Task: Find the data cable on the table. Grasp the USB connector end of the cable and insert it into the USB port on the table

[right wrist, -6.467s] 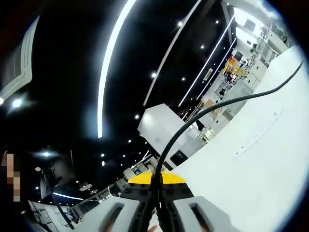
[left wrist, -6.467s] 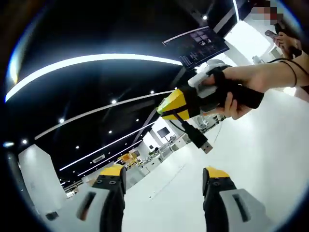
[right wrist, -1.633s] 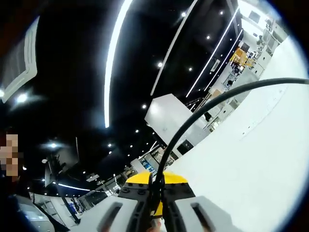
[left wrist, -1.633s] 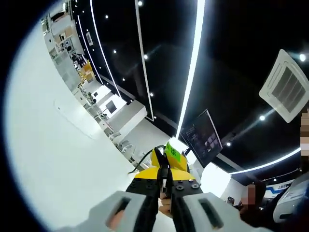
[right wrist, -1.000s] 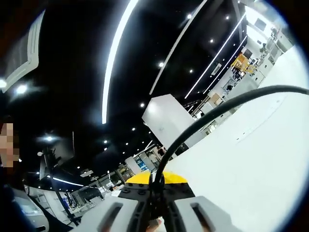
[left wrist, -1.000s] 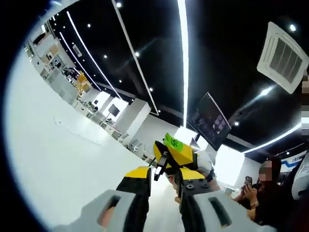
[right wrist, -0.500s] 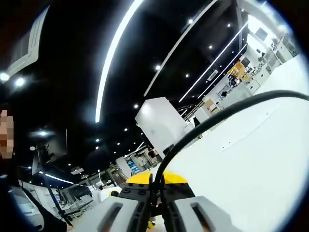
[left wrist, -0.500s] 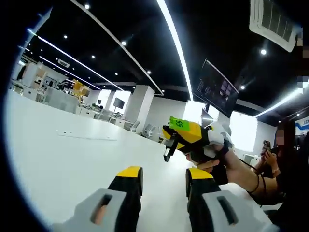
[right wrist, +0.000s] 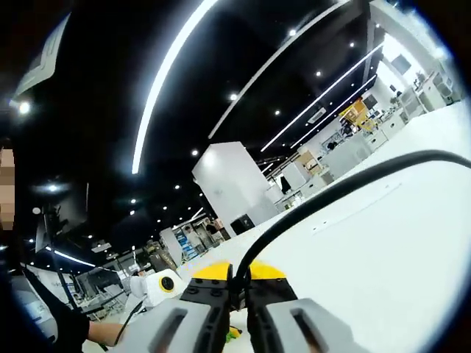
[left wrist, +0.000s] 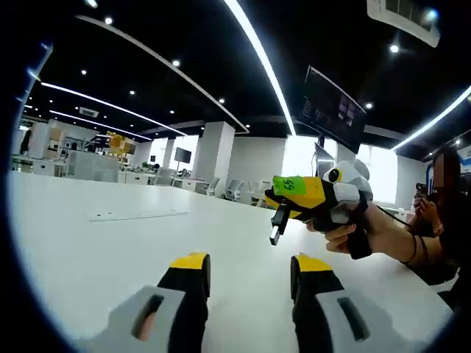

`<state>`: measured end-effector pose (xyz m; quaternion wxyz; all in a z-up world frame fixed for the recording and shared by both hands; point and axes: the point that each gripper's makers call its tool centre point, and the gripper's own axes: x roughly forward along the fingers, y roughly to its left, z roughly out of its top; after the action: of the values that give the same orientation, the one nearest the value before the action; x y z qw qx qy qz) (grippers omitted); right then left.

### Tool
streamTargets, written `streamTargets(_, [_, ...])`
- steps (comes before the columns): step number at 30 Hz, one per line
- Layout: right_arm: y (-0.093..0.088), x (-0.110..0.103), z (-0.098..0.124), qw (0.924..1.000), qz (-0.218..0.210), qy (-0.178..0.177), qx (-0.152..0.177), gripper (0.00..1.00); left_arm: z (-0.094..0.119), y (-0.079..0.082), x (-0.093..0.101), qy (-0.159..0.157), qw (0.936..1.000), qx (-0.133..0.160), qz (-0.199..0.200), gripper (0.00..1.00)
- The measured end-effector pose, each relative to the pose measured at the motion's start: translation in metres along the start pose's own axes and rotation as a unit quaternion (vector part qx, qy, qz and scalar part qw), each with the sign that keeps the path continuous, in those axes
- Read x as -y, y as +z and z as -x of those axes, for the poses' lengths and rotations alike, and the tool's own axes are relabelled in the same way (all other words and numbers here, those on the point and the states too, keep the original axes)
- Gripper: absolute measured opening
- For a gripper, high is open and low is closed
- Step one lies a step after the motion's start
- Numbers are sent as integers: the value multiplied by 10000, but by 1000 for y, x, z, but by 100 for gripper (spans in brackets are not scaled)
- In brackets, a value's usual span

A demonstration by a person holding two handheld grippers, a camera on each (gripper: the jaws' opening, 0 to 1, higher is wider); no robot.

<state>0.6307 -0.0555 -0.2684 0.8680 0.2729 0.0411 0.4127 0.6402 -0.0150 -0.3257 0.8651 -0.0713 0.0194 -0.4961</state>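
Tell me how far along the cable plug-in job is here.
Done: the cable is found and picked up, the right gripper shut on it, the USB connector hanging above the table. In hand: the left gripper is open, facing it. Left: inserting the connector into the port.

- Right gripper (left wrist: pixel 274 202) hangs over table (left wrist: pixel 88 265), ahead and right of left gripper (left wrist: pixel 249 263), whose jaws stand apart.
- Plug (left wrist: pixel 277 225) sticks down from right gripper's tip, clear of table.
- Strip (left wrist: pixel 132 215) lies on table, left of plug, well apart.
- Cable (right wrist: pixel 331 193) runs from right gripper's closed jaws, up rightward over table.
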Motion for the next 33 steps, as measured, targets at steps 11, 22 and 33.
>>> streamTargets(11, [15,36,-5,9995,91,-263,-174,8,-45,7,-26,-104,9995,286,-19,46])
streamTargets(22, [41,91,-22,9948,481,-779,-437,8,-91,-1,-53,-239,9985,-86,-484,46])
streamTargets(33, [58,125,-51,9797,1336,-1116,-994,8,-121,-3,-76,-325,9971,-275,-638,42])
